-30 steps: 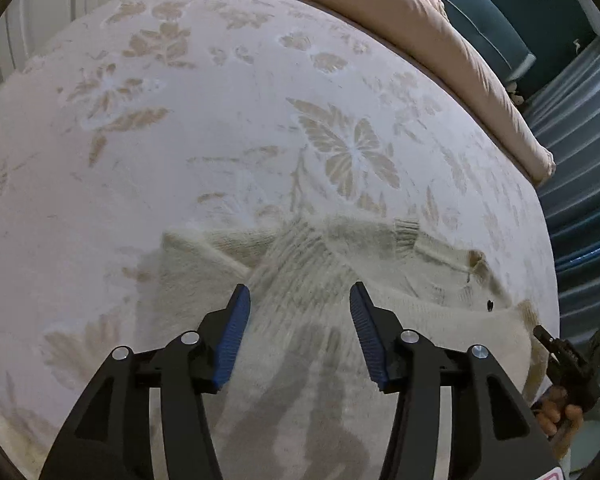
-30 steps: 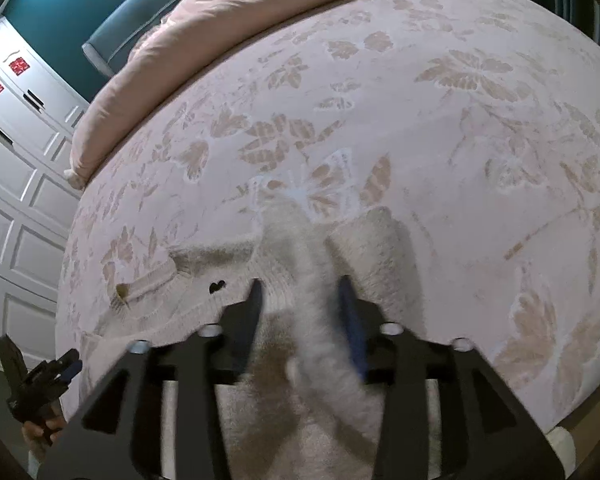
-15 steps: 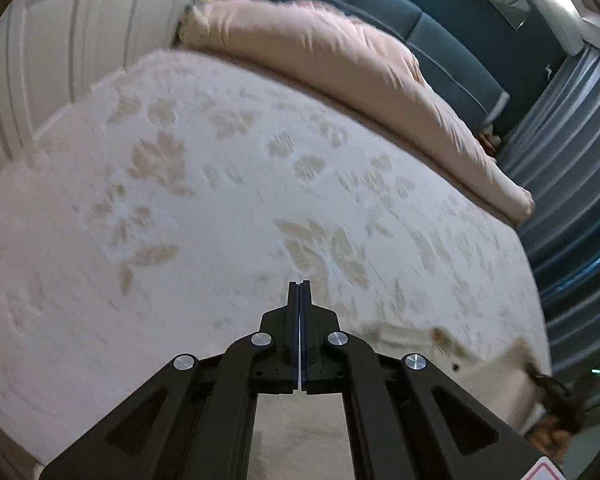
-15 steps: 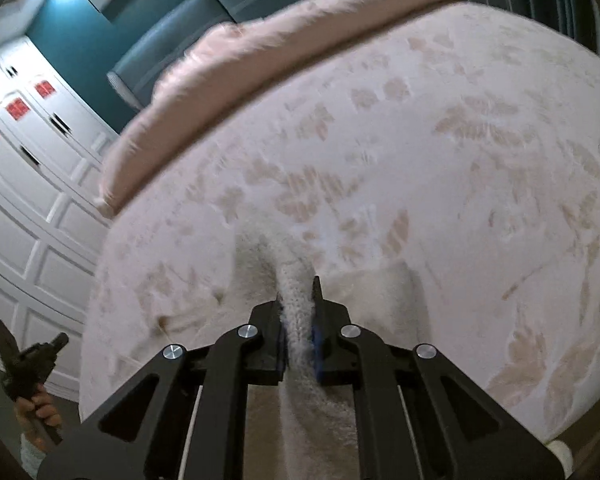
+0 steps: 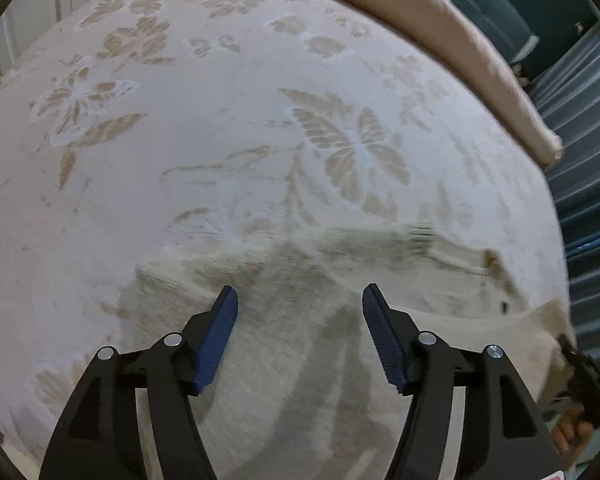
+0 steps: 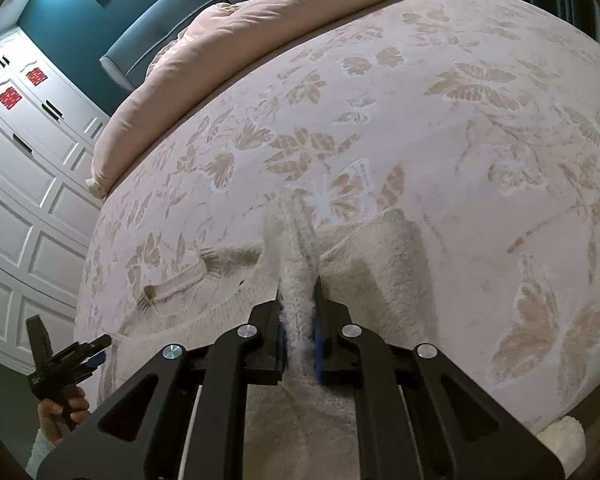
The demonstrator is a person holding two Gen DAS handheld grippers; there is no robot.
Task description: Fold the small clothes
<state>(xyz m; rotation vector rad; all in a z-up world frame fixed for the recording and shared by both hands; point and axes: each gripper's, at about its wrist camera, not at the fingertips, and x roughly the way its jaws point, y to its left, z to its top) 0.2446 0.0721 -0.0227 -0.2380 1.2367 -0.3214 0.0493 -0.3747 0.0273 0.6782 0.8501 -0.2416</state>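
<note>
A small cream knit sweater [image 5: 300,320] lies on the bed near its front edge; it also shows in the right wrist view [image 6: 380,272]. My left gripper [image 5: 298,300] is open just above the sweater's body, holding nothing. My right gripper [image 6: 298,292] is shut on a raised ridge of the sweater's knit [image 6: 296,256] and holds it pinched between the blue pads. The sweater's ribbed collar [image 6: 180,280] lies to the left in the right wrist view. The left gripper also shows at the lower left of the right wrist view [image 6: 96,350].
The bedspread [image 5: 220,140] is pale pink with butterfly patterns. A rolled pink duvet [image 6: 228,52] lies along the far side by a teal headboard [image 6: 148,28]. White wardrobe doors [image 6: 20,184] stand to the left, grey-blue curtains [image 5: 580,184] to the right.
My left gripper went from shut and raised to open and low over the sweater. My right gripper stays clamped on the knit fold.
</note>
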